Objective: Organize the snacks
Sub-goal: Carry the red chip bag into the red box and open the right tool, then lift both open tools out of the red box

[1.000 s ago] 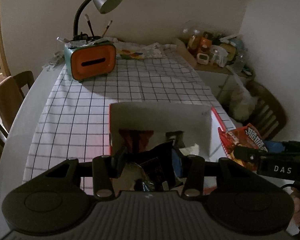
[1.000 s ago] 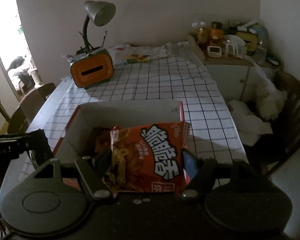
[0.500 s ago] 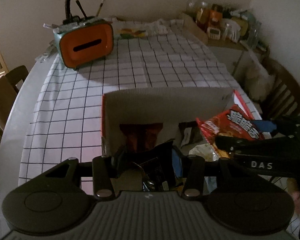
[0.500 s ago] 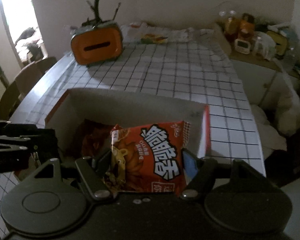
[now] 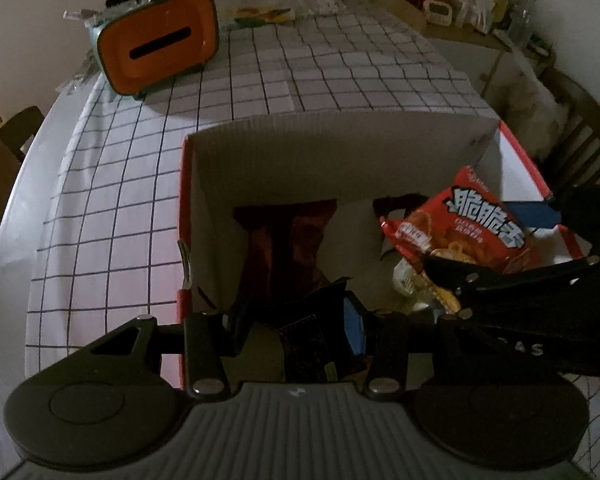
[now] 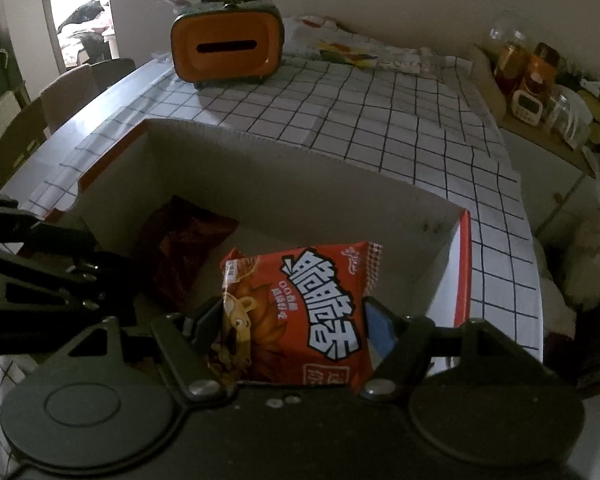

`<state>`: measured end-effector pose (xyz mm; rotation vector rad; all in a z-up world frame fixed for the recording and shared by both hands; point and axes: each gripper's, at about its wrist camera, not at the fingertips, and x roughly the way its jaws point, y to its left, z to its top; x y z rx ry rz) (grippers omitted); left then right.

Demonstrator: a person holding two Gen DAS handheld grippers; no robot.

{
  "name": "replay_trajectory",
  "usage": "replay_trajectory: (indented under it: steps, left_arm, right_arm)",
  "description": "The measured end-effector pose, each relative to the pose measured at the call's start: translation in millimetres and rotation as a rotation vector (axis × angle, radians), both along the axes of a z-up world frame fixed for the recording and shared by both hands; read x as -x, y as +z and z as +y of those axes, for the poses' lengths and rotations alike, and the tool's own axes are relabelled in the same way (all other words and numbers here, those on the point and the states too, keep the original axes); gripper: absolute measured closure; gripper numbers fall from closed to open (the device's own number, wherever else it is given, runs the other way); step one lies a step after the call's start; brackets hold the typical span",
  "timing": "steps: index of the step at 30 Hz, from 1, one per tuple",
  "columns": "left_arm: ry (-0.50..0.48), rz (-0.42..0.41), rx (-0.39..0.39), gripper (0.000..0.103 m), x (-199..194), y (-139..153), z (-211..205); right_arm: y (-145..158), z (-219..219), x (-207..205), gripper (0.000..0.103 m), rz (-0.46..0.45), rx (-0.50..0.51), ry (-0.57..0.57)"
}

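right gripper point(image 6: 294, 322) clamped on glossy red snack bag point(image 6: 300, 312), flat, squarish, print running up-down, over open cardboard box point(image 6: 300, 168) | left gripper point(image 5: 296, 318) narrowed on dark crinkly foil packet point(image 5: 304, 320) at box's near edge | dark red pouch point(image 5: 284, 248) lying inside, long axis away | gridded tablecloth point(image 5: 120, 208) beneath
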<state>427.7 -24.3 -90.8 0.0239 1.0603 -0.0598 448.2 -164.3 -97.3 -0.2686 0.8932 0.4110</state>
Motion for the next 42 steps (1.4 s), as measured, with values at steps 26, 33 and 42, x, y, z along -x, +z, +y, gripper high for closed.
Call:
replay_trajectory:
  steps: [26, 33, 42]
  left_arm:
    - [0.012, -0.087, 0.078, 0.048, 39, 40, 12]
    - [-0.008, -0.137, 0.098, 0.041, 63, 61, 12]
    - [-0.047, -0.200, 0.112, 0.032, 97, 85, 14]
  right_arm:
    - [54, -12, 45, 0.018, -0.038, -0.145, -0.035]
    - [73, -18, 71, 0.015, -0.076, -0.173, -0.044]
    - [91, -23, 103, 0.007, -0.122, -0.205, -0.063]
